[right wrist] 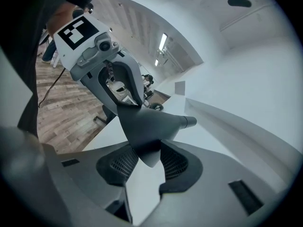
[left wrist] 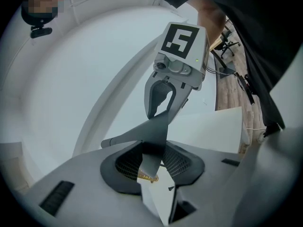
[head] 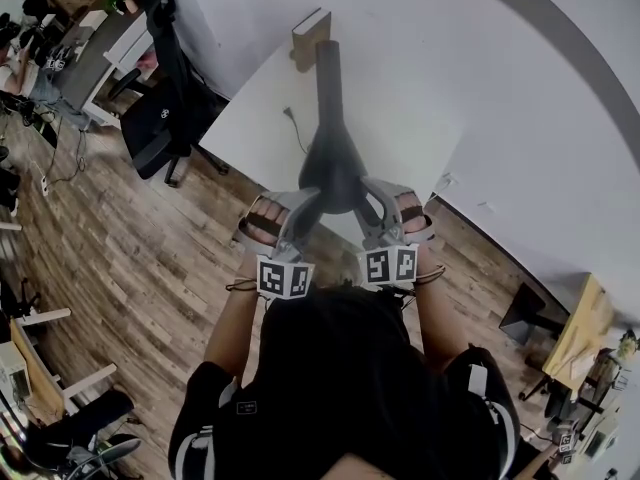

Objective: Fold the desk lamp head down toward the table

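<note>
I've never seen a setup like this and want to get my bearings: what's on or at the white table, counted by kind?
lamp: 1
tongs: 2, the left tongs and the right tongs, both clamped on the lamp's head
box: 1
cable: 1
Total: 5

Your lamp's head [head: 332, 176] is dark grey, wide and flat like a fan. It gets thin toward a round neck [head: 328, 73] that points away from you. The head is up over the near corner of the white table [head: 260, 118] and does not touch it. Your left gripper [head: 303, 204] pinches its left edge, and your right gripper [head: 374, 208] pinches its right edge.
</note>
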